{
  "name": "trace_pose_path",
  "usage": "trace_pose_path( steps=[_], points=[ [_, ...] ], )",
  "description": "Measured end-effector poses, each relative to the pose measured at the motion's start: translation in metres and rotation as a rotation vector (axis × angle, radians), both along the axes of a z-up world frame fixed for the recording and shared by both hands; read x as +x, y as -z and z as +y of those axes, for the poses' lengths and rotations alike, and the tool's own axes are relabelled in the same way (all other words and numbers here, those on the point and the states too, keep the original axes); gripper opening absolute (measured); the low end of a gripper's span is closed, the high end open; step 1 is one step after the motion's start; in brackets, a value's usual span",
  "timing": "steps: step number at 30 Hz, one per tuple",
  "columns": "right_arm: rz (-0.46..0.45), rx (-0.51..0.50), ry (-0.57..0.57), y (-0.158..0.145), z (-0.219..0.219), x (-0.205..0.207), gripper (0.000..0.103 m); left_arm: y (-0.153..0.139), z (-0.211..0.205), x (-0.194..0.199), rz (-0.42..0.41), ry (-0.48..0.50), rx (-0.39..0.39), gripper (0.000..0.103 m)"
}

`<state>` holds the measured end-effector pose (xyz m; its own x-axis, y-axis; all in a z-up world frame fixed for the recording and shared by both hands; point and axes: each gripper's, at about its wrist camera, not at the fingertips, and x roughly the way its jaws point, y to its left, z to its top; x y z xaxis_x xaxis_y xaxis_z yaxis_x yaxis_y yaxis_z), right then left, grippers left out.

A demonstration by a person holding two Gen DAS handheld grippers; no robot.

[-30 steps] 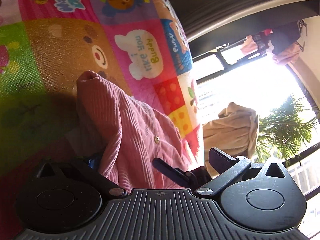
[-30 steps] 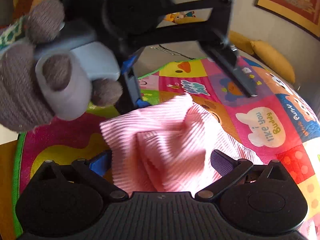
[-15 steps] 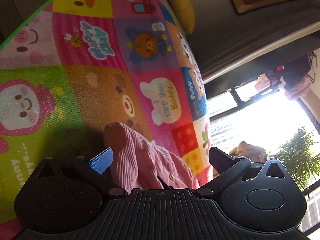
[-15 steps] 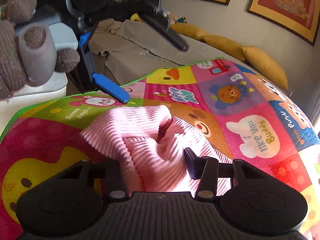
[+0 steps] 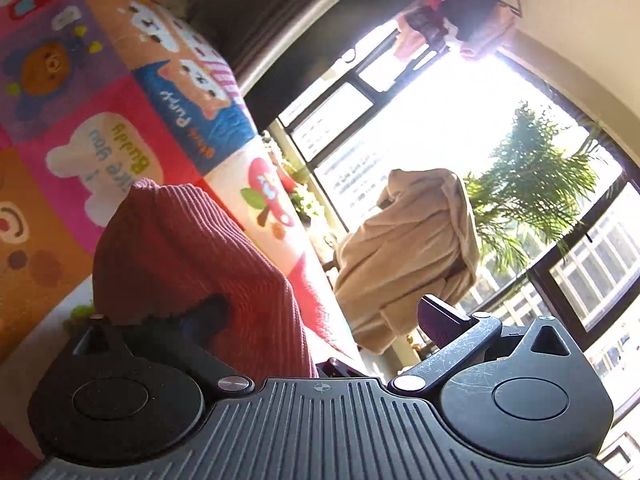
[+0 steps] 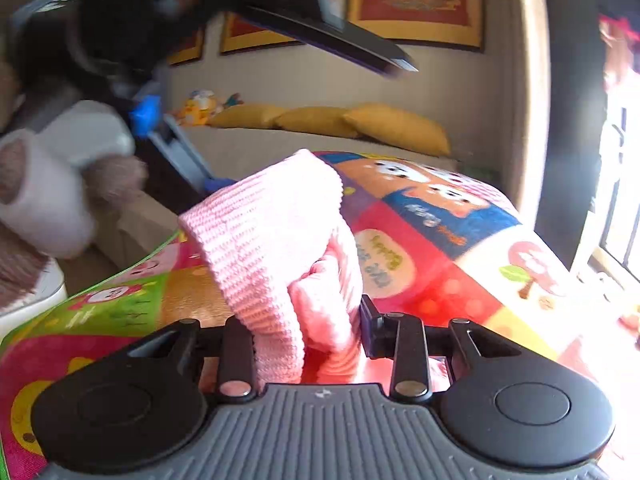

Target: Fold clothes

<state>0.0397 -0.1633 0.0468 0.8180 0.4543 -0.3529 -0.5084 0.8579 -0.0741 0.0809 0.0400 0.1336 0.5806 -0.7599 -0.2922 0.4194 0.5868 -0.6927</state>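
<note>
A pink ribbed garment [image 6: 272, 232] is bunched and lifted off the colourful cartoon play mat [image 6: 440, 264]. My right gripper [image 6: 308, 332] is shut on its lower folds. In the right wrist view my left gripper [image 6: 314, 124] hangs open above and left of the garment, held by a gloved hand [image 6: 48, 200]. In the left wrist view the garment [image 5: 188, 248] looks dark red in shadow and drapes over the left finger, hiding it. The left gripper [image 5: 320, 316] has its jaws spread wide, and the right fingertip [image 5: 440, 316] is bare. The mat [image 5: 120, 92] lies to the left.
A beige cloth [image 5: 412, 248] is heaped over something by the bright window, with a green plant [image 5: 532, 184] beside it. Yellow cushions [image 6: 360, 120] line a sofa behind the mat. Framed pictures [image 6: 416, 0] hang on the wall.
My right gripper closed on the pink garment and raised it from the mat. My left gripper stayed open and swung towards the window side.
</note>
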Motion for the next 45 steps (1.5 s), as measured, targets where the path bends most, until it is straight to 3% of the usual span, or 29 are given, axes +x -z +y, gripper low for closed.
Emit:
trace_pose_path(
  steps=[1, 4, 7, 9, 12, 14, 18, 20, 24, 30, 34, 38, 45],
  points=[
    [0.044, 0.005, 0.054, 0.005, -0.018, 0.008, 0.033, -0.007, -0.004, -0.004, -0.041, -0.004, 0.017, 0.103],
    [0.185, 0.024, 0.2, 0.022, -0.068, 0.029, 0.035, -0.007, -0.008, -0.012, -0.103, -0.136, 0.157, 0.103],
    [0.292, 0.065, 0.241, 0.039, -0.094, 0.039, 0.052, 0.023, -0.016, -0.002, -0.002, -0.202, 0.318, 0.103],
    [0.285, 0.073, 0.242, 0.041, -0.099, 0.038, 0.067, 0.049, -0.021, 0.005, 0.08, -0.182, 0.361, 0.103],
    [0.214, 0.05, 0.251, 0.029, -0.104, 0.036, 0.073, 0.088, -0.024, 0.015, 0.201, -0.162, 0.406, 0.103],
    [0.166, 0.066, 0.244, 0.015, -0.106, 0.038, 0.075, 0.104, -0.024, 0.018, 0.244, -0.154, 0.406, 0.103],
    [0.076, 0.073, 0.249, -0.009, -0.105, 0.049, 0.094, 0.117, -0.032, 0.02, 0.254, -0.133, 0.389, 0.103],
    [0.1, 0.02, 0.246, -0.002, -0.095, 0.067, 0.098, 0.119, -0.031, 0.019, 0.259, -0.116, 0.342, 0.103],
    [0.144, -0.047, 0.237, 0.016, -0.08, 0.074, 0.098, 0.125, -0.029, 0.016, 0.268, -0.092, 0.24, 0.103],
    [0.189, -0.124, 0.231, 0.042, -0.062, 0.071, 0.098, 0.125, -0.031, 0.015, 0.222, -0.108, 0.259, 0.103],
    [0.218, -0.172, 0.226, 0.059, -0.05, 0.069, 0.098, 0.125, -0.024, 0.017, 0.219, -0.122, 0.219, 0.103],
    [0.194, -0.19, 0.161, 0.057, -0.018, 0.064, 0.098, 0.122, -0.013, 0.02, 0.19, -0.159, 0.206, 0.103],
    [0.079, -0.3, -0.031, 0.051, 0.079, 0.071, 0.098, 0.1, 0.062, 0.012, 0.135, -0.313, 0.194, 0.103]
  ],
)
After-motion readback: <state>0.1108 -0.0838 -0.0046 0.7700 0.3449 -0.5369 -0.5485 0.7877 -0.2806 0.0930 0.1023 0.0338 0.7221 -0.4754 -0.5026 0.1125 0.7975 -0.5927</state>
